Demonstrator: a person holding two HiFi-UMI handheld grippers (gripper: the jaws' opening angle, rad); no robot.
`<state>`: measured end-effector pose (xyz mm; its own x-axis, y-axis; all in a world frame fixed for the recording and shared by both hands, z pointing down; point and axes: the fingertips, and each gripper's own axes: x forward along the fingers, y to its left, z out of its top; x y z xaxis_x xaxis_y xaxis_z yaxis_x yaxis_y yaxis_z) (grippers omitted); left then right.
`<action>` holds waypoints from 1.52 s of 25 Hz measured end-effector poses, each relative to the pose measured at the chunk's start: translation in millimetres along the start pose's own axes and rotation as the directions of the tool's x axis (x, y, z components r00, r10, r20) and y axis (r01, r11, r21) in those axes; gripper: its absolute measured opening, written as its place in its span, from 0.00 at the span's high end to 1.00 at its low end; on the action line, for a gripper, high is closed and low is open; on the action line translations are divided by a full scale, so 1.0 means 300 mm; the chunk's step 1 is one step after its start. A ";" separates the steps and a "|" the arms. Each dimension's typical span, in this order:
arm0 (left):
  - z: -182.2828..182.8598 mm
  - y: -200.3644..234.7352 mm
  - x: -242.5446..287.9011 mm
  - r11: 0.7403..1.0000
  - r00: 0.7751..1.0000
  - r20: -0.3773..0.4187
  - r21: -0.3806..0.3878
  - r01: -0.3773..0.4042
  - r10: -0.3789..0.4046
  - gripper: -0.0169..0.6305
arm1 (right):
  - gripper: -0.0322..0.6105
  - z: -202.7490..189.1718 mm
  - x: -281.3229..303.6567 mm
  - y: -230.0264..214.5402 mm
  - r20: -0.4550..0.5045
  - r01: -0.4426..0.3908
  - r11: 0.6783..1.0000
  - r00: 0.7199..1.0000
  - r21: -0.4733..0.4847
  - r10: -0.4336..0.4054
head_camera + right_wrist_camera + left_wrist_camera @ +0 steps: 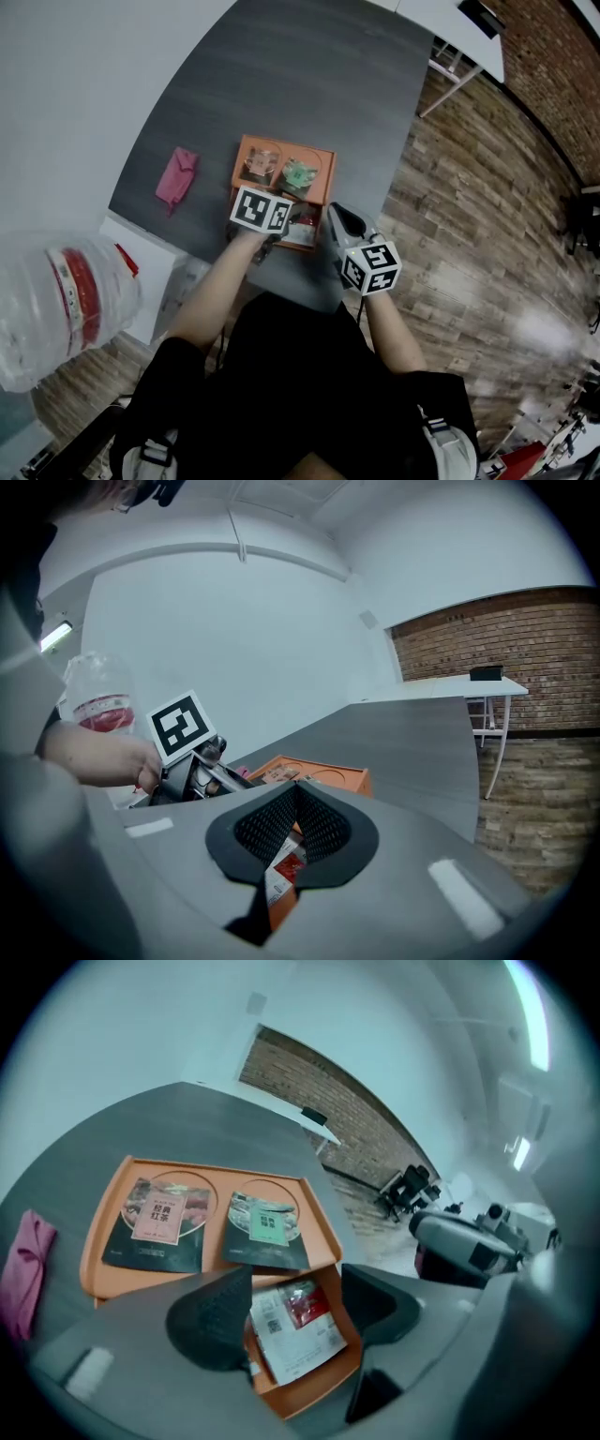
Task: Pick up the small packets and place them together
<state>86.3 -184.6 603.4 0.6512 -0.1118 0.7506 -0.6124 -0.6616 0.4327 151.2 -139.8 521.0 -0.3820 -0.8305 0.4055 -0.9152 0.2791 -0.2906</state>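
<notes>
An orange tray (246,150) sits near the front edge of the grey table (309,75). In the left gripper view, two dark packets lie side by side in the tray (322,1225), one with a pink label (157,1221) and one with a green label (264,1225). A white and red packet (300,1330) lies in the tray's near compartment. My left gripper (295,1288) hangs over it with its jaws wide apart, the pads clear of the packet. My right gripper (298,794) is shut with nothing in it, just right of the tray (323,772).
A pink cloth (175,176) lies on the table left of the tray. A large water bottle (66,300) stands at the near left. A white table (459,28) stands at the far right over wooden floor (487,216).
</notes>
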 end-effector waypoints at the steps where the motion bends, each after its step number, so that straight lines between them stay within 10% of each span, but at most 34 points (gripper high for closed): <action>1: -0.013 -0.003 0.004 0.999 0.999 -0.032 0.037 -0.005 0.007 0.51 | 0.94 -0.001 -0.002 0.000 0.000 0.000 1.000 1.000 0.000 0.000; 18: -0.126 -0.080 0.030 0.990 0.989 -0.040 0.013 0.143 -0.143 0.62 | 0.95 -0.036 -0.048 -0.012 -0.008 0.018 1.000 1.000 0.017 -0.017; 22: -0.142 -0.093 0.065 0.979 0.985 -0.127 0.149 0.137 -0.118 0.62 | 0.95 -0.053 -0.072 -0.034 -0.010 0.038 0.999 0.999 0.031 -0.037; 28: -0.169 -0.119 0.112 0.795 0.974 -0.224 0.582 0.172 -0.047 0.62 | 0.95 -0.053 -0.104 -0.078 -0.003 0.071 0.997 0.997 0.042 -0.071; 38: -0.245 -0.111 0.191 0.647 0.958 -0.280 0.741 0.180 0.054 0.61 | 0.94 -0.071 -0.135 -0.109 -0.003 0.101 0.992 0.995 0.073 -0.101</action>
<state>111.1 -114.4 668.7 0.4651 0.0649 0.8829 0.0532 -0.9976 0.0454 193.7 -105.1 532.4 -0.2876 -0.8531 0.4353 -0.9374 0.1575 -0.3108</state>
